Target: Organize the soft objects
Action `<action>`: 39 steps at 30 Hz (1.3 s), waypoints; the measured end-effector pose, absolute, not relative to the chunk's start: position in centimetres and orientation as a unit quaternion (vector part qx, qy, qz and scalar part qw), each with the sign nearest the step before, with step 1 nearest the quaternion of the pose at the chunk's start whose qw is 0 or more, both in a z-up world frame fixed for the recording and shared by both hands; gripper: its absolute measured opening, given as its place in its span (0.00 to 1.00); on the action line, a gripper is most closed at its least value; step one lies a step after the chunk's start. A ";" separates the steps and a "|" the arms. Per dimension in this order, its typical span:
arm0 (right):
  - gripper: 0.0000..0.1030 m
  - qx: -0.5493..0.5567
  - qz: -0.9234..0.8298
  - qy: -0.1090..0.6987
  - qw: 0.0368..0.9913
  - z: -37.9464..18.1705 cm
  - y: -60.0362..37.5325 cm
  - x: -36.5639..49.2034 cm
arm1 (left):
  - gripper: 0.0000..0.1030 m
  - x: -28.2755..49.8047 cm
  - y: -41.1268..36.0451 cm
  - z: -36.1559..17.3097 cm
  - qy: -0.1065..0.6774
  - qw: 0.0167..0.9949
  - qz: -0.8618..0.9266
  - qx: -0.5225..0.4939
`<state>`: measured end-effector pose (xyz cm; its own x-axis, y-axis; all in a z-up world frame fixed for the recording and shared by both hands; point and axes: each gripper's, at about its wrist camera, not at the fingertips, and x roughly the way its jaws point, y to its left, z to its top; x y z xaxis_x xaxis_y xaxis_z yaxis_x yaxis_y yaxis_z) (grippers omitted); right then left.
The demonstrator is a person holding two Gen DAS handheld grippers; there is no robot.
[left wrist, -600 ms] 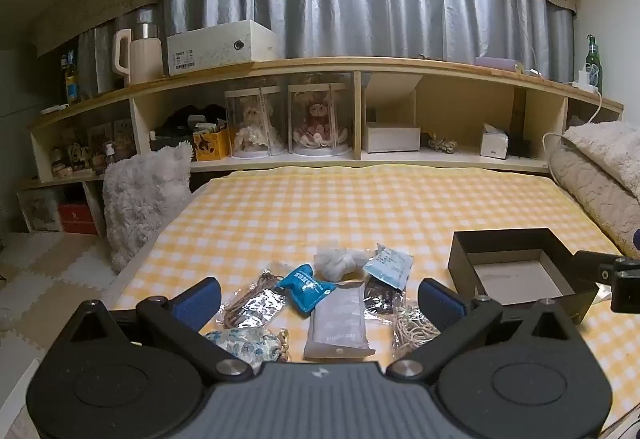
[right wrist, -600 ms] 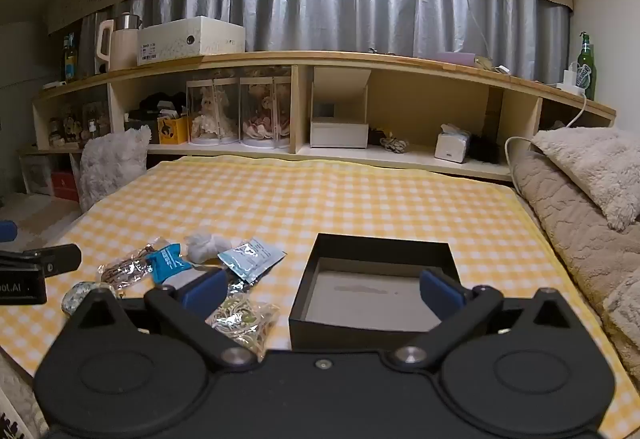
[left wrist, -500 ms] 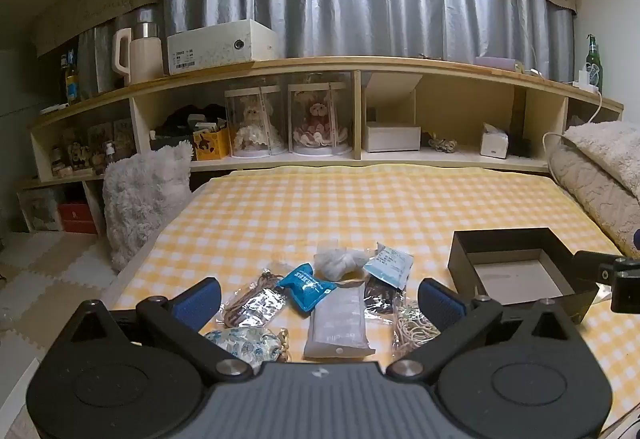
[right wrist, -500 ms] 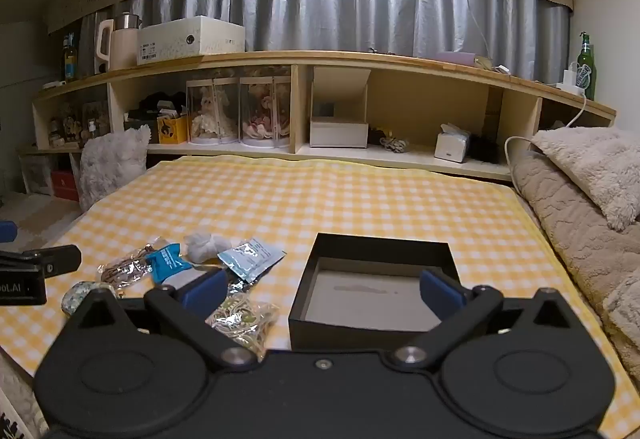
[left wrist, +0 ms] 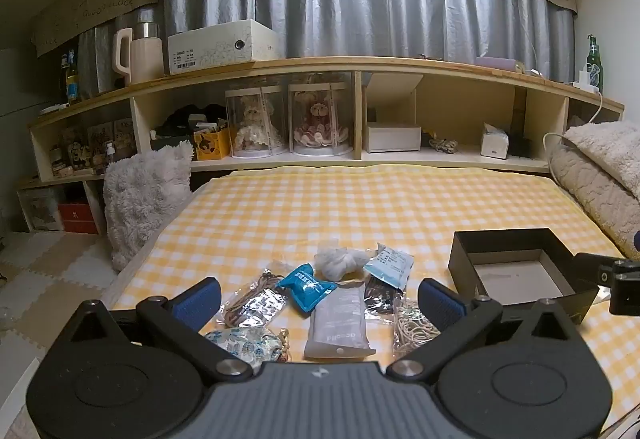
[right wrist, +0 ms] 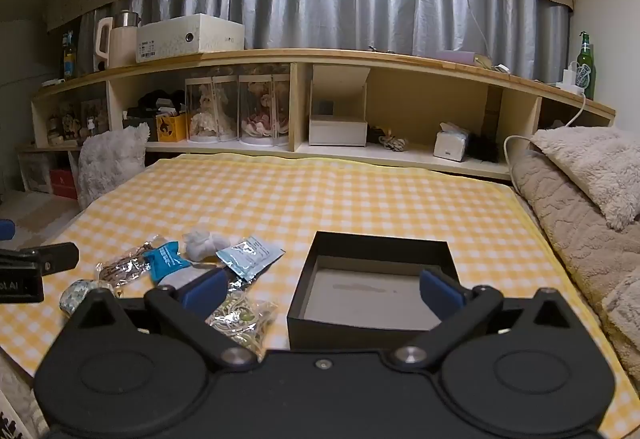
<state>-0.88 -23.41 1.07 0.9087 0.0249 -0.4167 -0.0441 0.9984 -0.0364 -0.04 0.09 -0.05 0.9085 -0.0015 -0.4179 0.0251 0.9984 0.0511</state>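
Several soft packets lie in a pile on the yellow checked bed cover (left wrist: 360, 207): a blue pouch (left wrist: 306, 286), a white fluffy ball (left wrist: 338, 262), a pale blue sachet (left wrist: 390, 265), a clear flat pack (left wrist: 340, 323), a floral pouch (left wrist: 240, 345) and a bag of cord (left wrist: 412, 327). An empty black box (right wrist: 374, 287) stands to their right. My left gripper (left wrist: 320, 299) is open above the pile, holding nothing. My right gripper (right wrist: 322, 289) is open in front of the box, holding nothing. The pile also shows in the right wrist view (right wrist: 200, 259).
A wooden shelf (left wrist: 360, 155) with doll cases, boxes and clutter runs behind the bed. A fluffy grey cushion (left wrist: 144, 199) leans at the bed's left edge. Beige blankets (right wrist: 580, 207) lie along the right side. Foam floor mats (left wrist: 44, 279) lie left of the bed.
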 end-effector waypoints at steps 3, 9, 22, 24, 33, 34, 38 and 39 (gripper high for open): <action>1.00 -0.023 0.018 0.213 0.977 1.1 -23.4 -0.9 | 1.00 0.0 0.1 0.0 0.214 0.976 -0.007 0.027; 1.00 -0.023 0.018 0.214 0.976 1.0 -23.4 -0.9 | 1.00 0.1 -0.2 -0.3 0.216 0.976 -0.007 0.028; 1.00 -0.024 0.018 0.214 0.976 1.0 -23.4 -0.9 | 1.00 0.0 -0.3 -0.4 0.215 0.976 -0.008 0.029; 1.00 -0.024 0.018 0.215 0.976 0.9 -23.4 -0.9 | 1.00 0.1 -0.3 -0.3 0.216 0.976 -0.008 0.029; 1.00 -0.024 0.017 0.214 0.976 0.9 -23.4 -0.9 | 1.00 0.1 -0.3 -0.3 0.217 0.976 -0.008 0.029; 1.00 -0.024 0.017 0.215 0.976 0.9 -23.4 -0.9 | 1.00 0.1 -0.3 -0.3 0.216 0.976 -0.008 0.029; 1.00 -0.024 0.017 0.215 0.976 0.9 -23.4 -0.9 | 1.00 0.0 -0.3 -0.3 0.216 0.976 -0.008 0.029; 1.00 -0.024 0.017 0.215 0.976 0.9 -23.4 -0.9 | 1.00 0.0 -0.3 -0.3 0.216 0.976 -0.008 0.029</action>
<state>-0.89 -23.39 0.95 0.9069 0.0234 -0.4207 -0.0444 0.9982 -0.0401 0.05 -0.30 -0.27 0.9062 -0.0027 -0.4229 0.0275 0.9982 0.0527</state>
